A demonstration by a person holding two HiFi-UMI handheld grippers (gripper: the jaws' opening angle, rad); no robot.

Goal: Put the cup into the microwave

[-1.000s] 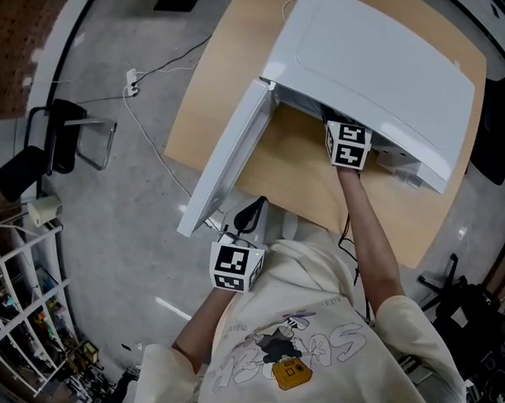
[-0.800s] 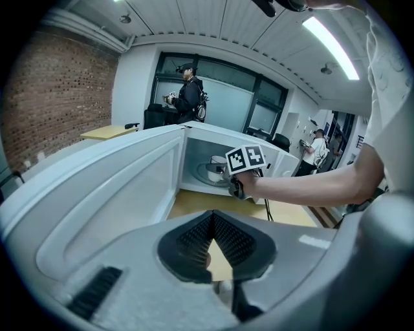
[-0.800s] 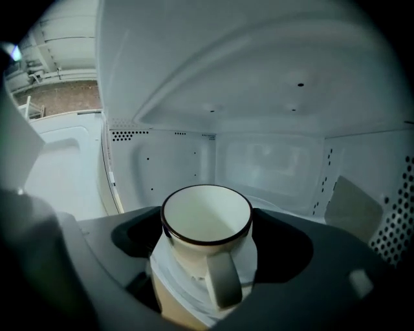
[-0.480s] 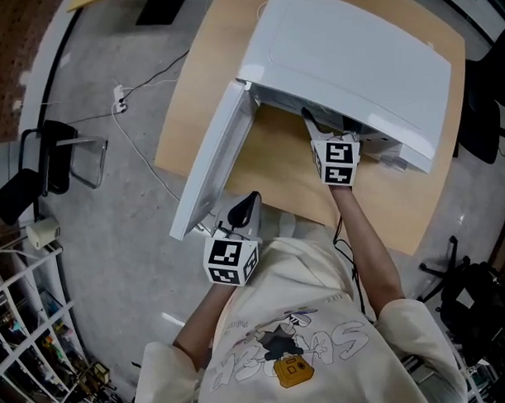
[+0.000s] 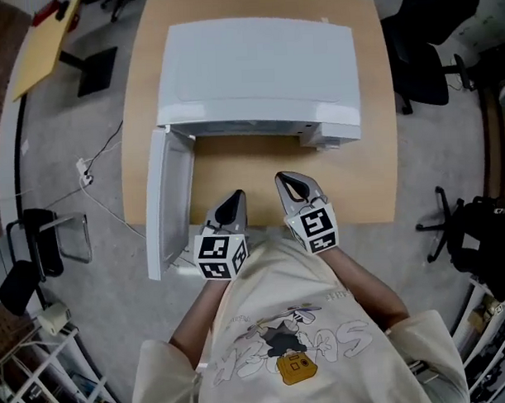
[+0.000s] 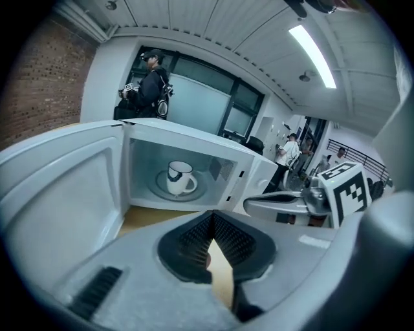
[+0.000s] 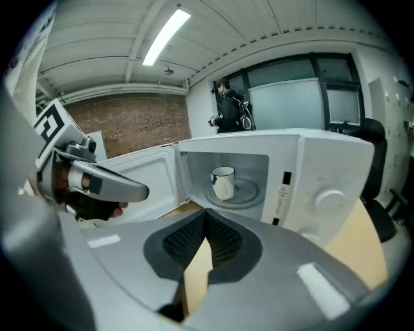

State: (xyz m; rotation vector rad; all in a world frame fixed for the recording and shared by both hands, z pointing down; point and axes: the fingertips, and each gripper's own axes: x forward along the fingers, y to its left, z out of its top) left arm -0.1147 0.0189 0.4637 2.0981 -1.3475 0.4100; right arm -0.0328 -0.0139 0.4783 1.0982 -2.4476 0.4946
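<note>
A white cup (image 6: 179,177) with a dark rim stands upright on the glass turntable inside the white microwave (image 5: 256,72). The right gripper view shows the cup (image 7: 223,181) there too. The microwave door (image 5: 166,199) hangs open to the left. My left gripper (image 5: 233,197) and right gripper (image 5: 286,180) sit side by side over the table's front edge, well short of the oven and pointing at it. The left gripper (image 6: 212,216) is shut with nothing in it. Equally bare, the right gripper (image 7: 206,213) has its pads together. Neither touches the cup.
The microwave sits on a wooden table (image 5: 375,167). Black office chairs (image 5: 429,58) stand to the right, a black stool (image 5: 39,253) and a floor cable (image 5: 86,169) to the left. A person (image 6: 152,84) stands far behind the oven.
My right gripper has drawn back out of the microwave to the table's front edge and its jaws have shut. The left gripper has shifted right, beside it. The cup stays inside.
</note>
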